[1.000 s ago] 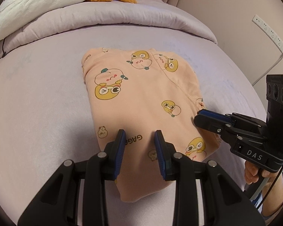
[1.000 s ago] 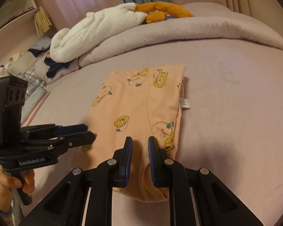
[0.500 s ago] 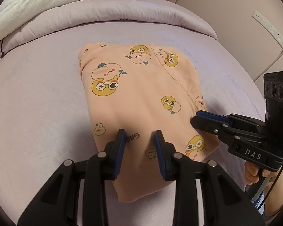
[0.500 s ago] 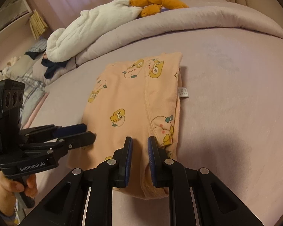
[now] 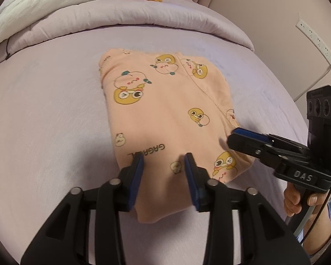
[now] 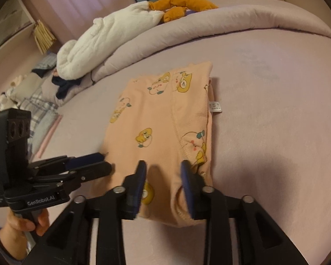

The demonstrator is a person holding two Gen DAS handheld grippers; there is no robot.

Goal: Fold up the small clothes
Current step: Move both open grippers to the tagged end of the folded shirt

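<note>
A small peach garment (image 5: 165,119) printed with yellow cartoon ducks lies folded in a rough rectangle on the lilac bed sheet (image 5: 44,119). It also shows in the right wrist view (image 6: 165,128), with a white care label (image 6: 215,107) sticking out of its right edge. My left gripper (image 5: 163,165) is open above the garment's near end, holding nothing. My right gripper (image 6: 163,172) is open above its near end, over a hem opening, holding nothing. The right gripper appears from the side in the left wrist view (image 5: 238,135). The left gripper appears in the right wrist view (image 6: 101,160).
A rolled lilac duvet (image 5: 132,15) runs across the far side of the bed. A white blanket (image 6: 103,42) and an orange plush toy (image 6: 178,5) lie on it. Folded clothes (image 6: 33,101) sit at far left. A power strip (image 5: 317,42) hangs on the right wall.
My right gripper's jaws have spread from a narrow gap to wide open. Both grippers have drawn back slightly toward the garment's near end. The garment lies as before.
</note>
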